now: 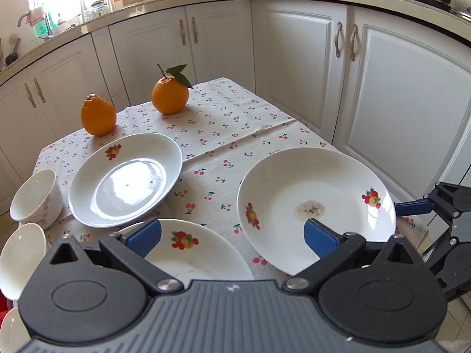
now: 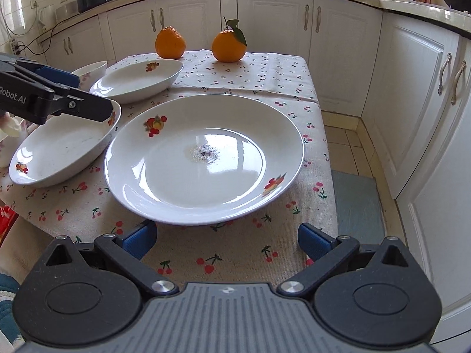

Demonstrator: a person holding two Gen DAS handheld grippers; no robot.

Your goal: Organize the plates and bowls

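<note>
Three white fruit-print plates lie on the cherry tablecloth [image 2: 235,250]. The largest plate [image 2: 206,158], with a small dried stain at its centre, lies just ahead of my open right gripper [image 2: 226,239], which holds nothing; the same plate [image 1: 318,203] shows in the left wrist view. My left gripper [image 1: 232,236] is open and hovers over the near-left plate [image 1: 191,253], with its right pad above the stained plate's near rim. A third plate [image 1: 126,179] lies farther back left. Two white bowls [image 1: 36,197] [image 1: 20,259] sit at the left edge.
Two oranges [image 1: 98,114] [image 1: 170,95] stand at the table's far end. White cabinets [image 1: 300,67] wrap around the back and right. The table's right edge drops to a tiled floor with a blue mat [image 2: 356,203].
</note>
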